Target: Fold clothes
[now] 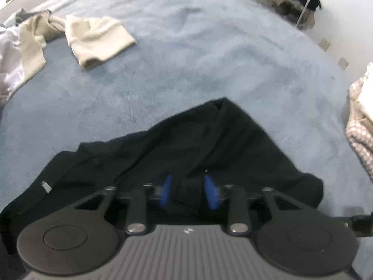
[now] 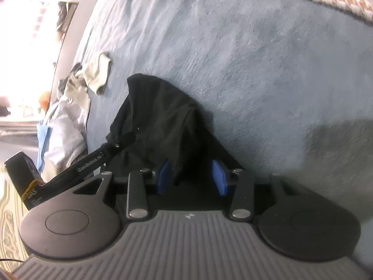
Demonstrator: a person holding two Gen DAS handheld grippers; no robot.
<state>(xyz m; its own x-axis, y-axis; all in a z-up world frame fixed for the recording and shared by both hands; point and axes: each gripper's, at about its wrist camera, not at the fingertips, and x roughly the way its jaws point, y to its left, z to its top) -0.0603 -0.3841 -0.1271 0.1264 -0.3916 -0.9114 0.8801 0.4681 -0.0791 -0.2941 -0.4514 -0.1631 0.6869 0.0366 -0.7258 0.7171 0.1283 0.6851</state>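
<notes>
Progress: early, by my reading. The black garment (image 1: pixel 186 144) lies rumpled on the blue bed (image 1: pixel 209 58), bunched into ridges with one corner peaked away from the cameras; no neat fold shows yet.
Left to do: flatten and fold the black garment, then the heap at the bed's far left edge, where a cream garment (image 1: pixel 98 37) lies loose beside pale lilac clothes (image 1: pixel 7 56) (none of it looks folded).
Already stacked: at the bed's right edge a checked cloth (image 1: pixel 359 135) sits under something cream; whether that is finished work I cannot tell.
Where the garment is: near the bed's near edge, directly under both claws.
Left claw (image 1: pixel 187 192): blue pads (image 1: pixel 166 191) stand apart with black cloth between and below them; released, not yet pinching.
Right claw (image 2: pixel 192 177): blue pads (image 2: pixel 220 177) wide apart, a hanging fold of the garment (image 2: pixel 163 116) running down into the gap, touching or just beside the left pad; unclenched as far as I can see.
Pose: both claws low over the cloth, pointing across the bed. The right wrist view is rolled sideways (the bed reads as a slope), and the left claw's body (image 2: pixel 93 161) shows reaching in from the left onto the same garment.
Likely next need: closing on an edge rather than the bunched middle.
</notes>
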